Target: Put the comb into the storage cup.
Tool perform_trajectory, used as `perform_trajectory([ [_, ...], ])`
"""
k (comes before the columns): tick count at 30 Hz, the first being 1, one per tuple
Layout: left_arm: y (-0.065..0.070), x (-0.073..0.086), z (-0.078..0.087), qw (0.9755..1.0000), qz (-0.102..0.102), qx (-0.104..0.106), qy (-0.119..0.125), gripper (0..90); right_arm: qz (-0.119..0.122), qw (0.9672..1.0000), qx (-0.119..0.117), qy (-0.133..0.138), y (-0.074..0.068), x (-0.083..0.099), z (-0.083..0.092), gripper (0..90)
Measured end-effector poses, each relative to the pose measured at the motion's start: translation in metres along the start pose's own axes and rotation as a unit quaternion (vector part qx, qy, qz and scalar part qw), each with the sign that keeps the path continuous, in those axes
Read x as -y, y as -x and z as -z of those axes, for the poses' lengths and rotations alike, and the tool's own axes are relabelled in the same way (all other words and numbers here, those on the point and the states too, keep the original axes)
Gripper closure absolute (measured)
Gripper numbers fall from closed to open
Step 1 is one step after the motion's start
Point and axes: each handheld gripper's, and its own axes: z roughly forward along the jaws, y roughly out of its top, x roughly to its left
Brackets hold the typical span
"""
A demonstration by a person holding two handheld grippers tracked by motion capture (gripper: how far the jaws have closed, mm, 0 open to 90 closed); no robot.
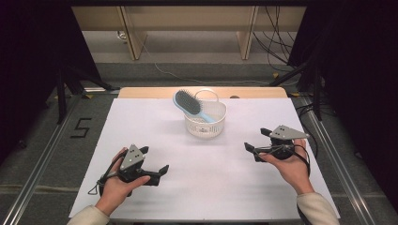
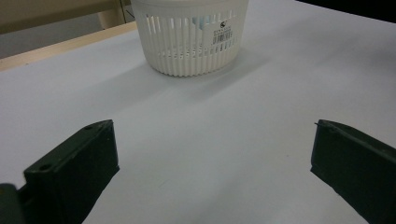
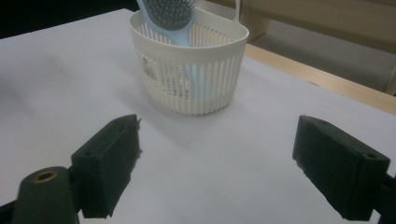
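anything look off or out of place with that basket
The hairbrush stands handle-down in the white basket, leaning, its bristled head jutting over the rim. Nothing is spilled or visibly damaged.

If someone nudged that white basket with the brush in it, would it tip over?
Probably it slides first: the basket looks like light, thin slotted plastic on a smooth table. The hairbrush leans over its rim, so it might tip that way.

The hairbrush point(image 1: 188, 104) leans in the basket point(image 1: 205, 127) mid-table, beyond and between both grippers.
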Motion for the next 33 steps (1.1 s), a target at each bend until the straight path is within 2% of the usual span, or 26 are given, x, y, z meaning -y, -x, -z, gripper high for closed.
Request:
perform_trajectory([
  [26, 0.0, -0.001, 0.001, 1.0, -0.004, 0.0, 0.002, 0.1, -0.012, 0.9998, 0.01, -0.012, 0.002, 0.029, 0.016, 15.7],
  [33, 0.0, -0.001, 0.002, 1.0, -0.004, 0.0, 0.003, 0.1, -0.007, 0.9998, 0.01, -0.014, -0.001, 0.035, 0.019, 15.7],
])
